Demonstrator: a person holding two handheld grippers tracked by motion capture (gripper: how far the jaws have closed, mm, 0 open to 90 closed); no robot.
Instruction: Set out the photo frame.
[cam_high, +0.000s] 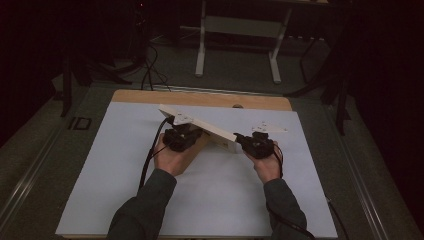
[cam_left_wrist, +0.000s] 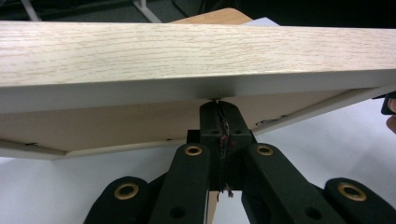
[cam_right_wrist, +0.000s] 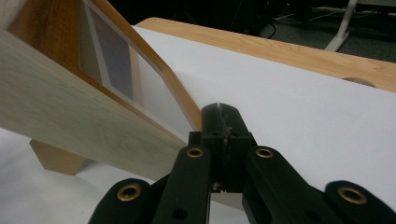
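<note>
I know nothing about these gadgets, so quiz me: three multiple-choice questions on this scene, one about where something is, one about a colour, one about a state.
1. Where is the wooden frame?
A. Flat on the floor
B. Tilted above the white sheet, between the two hand-held grippers
C. Leaning on the far stand

2. What colour is the sheet covering the table?
A. White
B. Red
C. Green

3. How do the jaws of the left hand-held gripper stand?
A. Wide open
B. Taken off
C. Closed together

Answers:
1 B: in the high view the frame slants between the left and the right hand-held gripper.
2 A: the sheet looks plain white.
3 C: in the left gripper view the two jaws meet, their tip against the frame's edge.
</note>
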